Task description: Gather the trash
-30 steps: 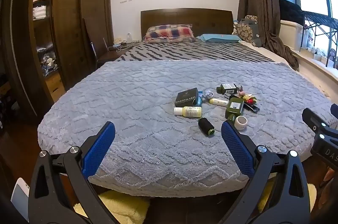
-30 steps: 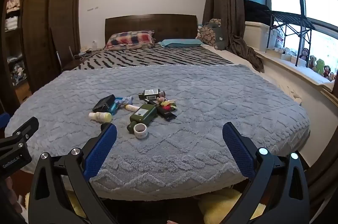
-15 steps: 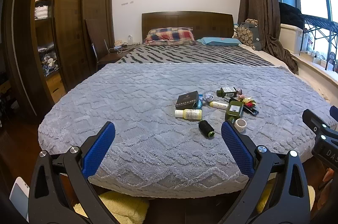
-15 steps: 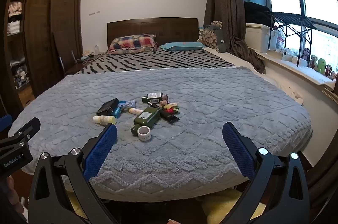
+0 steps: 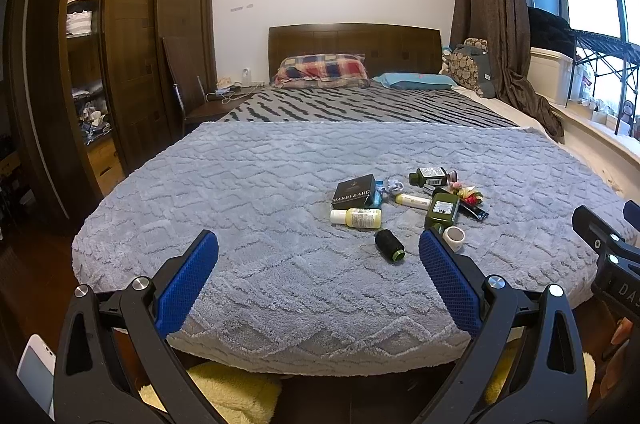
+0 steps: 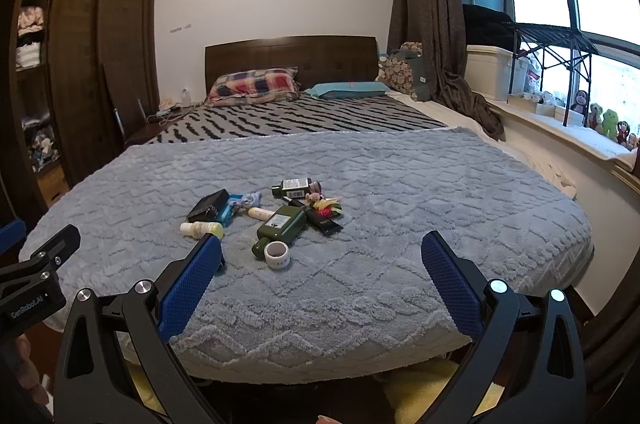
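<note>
A cluster of small items lies on the grey bed blanket (image 5: 260, 208): a black box (image 5: 355, 190), a yellow bottle (image 5: 358, 217), a black thread spool (image 5: 389, 244), a dark green bottle (image 5: 441, 210), a white tape roll (image 5: 454, 238), a second small green bottle (image 5: 429, 176) and colourful wrappers (image 5: 468, 194). My left gripper (image 5: 318, 278) is open and empty, short of the bed's foot edge. My right gripper (image 6: 322, 280) is open and empty, also before the edge. In the right wrist view the green bottle (image 6: 282, 224) and tape roll (image 6: 277, 255) lie ahead.
A dark wardrobe (image 5: 120, 64) stands at the left. A headboard (image 5: 354, 44) and pillows (image 5: 322, 70) are at the far end, a curtain (image 6: 432, 24) and window sill (image 6: 560, 128) at the right. Yellow slippers (image 5: 236, 392) lie on the floor under the bed edge.
Both grippers have tilted slightly upward, so the bed and the items sit lower in both views. Both grippers stay open and empty.
</note>
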Demonstrator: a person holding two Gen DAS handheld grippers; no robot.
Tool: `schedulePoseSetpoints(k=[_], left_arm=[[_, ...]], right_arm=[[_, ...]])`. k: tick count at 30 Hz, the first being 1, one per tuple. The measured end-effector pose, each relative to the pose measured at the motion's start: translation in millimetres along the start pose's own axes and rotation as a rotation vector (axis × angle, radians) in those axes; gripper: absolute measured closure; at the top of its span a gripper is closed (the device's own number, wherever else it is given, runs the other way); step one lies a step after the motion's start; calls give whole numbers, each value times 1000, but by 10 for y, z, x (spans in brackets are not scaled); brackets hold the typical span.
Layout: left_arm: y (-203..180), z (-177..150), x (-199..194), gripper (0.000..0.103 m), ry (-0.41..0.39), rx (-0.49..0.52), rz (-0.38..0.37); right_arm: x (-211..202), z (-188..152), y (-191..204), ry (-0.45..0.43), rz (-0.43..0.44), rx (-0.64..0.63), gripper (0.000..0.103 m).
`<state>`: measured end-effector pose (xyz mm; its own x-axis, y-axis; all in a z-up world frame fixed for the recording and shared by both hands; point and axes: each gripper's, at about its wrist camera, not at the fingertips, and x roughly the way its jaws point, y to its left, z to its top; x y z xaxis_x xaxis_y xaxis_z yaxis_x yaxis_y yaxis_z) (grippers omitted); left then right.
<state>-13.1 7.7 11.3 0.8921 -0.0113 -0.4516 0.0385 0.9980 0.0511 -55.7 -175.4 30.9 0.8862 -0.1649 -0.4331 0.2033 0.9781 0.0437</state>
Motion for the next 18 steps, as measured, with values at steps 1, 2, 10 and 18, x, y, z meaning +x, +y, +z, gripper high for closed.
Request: schedulePoseSetpoints(k=[1, 2, 10, 18], left_arm=[[2, -3, -1, 8, 1, 0, 0], [3, -4, -3, 8, 1, 0, -1], [-1, -3, -4, 8, 0, 0, 0], [-23, 17, -15, 8, -5, 1, -2]], right_arm=[[-3, -2, -2, 0, 1, 2, 3], [0, -1, 1, 1, 1, 2, 3], [-9, -5, -25, -2, 9, 6, 3], [-15, -2, -19, -5, 11, 5, 3]])
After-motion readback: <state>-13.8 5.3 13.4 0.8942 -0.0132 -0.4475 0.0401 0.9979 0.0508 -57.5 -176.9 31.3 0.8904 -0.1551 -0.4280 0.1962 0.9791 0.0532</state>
